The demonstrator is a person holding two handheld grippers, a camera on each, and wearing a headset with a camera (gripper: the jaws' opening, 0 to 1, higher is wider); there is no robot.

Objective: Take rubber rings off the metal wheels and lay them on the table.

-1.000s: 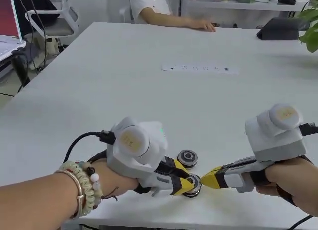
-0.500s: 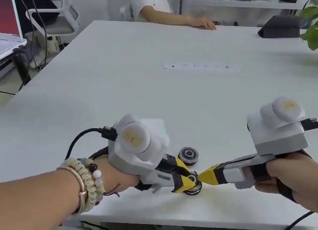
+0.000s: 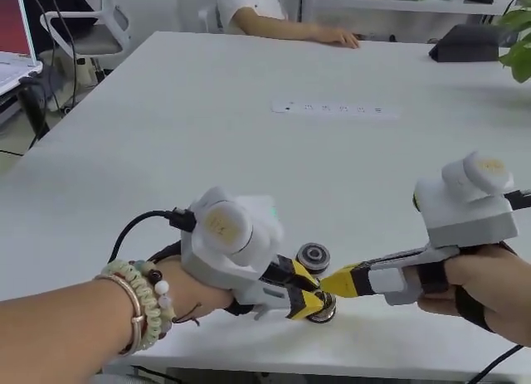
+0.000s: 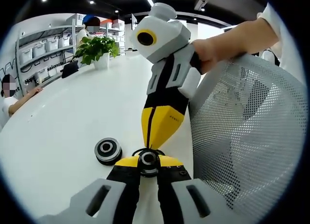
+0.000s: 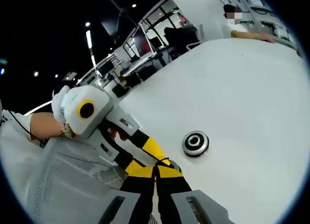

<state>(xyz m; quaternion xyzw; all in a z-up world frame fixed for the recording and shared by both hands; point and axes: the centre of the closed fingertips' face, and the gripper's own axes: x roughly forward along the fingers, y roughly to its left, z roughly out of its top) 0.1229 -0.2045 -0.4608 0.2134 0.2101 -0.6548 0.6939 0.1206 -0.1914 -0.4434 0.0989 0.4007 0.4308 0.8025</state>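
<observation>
My left gripper lies low near the table's front edge, shut on a small metal wheel that rests on the white table. In the left gripper view the wheel sits between the yellow jaw tips. My right gripper comes in from the right, and its shut tips pinch the thin black rubber ring at the wheel's top. That ring shows as a thin loop around the wheel. A second wheel with its black ring lies loose just behind; it shows again as the loose wheel.
A white power strip lies mid-table. A person's arm rests on the far edge, near a black bag. An office chair stands at the far left. A mesh chair back is close behind the front edge.
The right gripper's tips have moved left and slightly up onto the top of the held wheel. The left gripper and the loose wheel have stayed put.
</observation>
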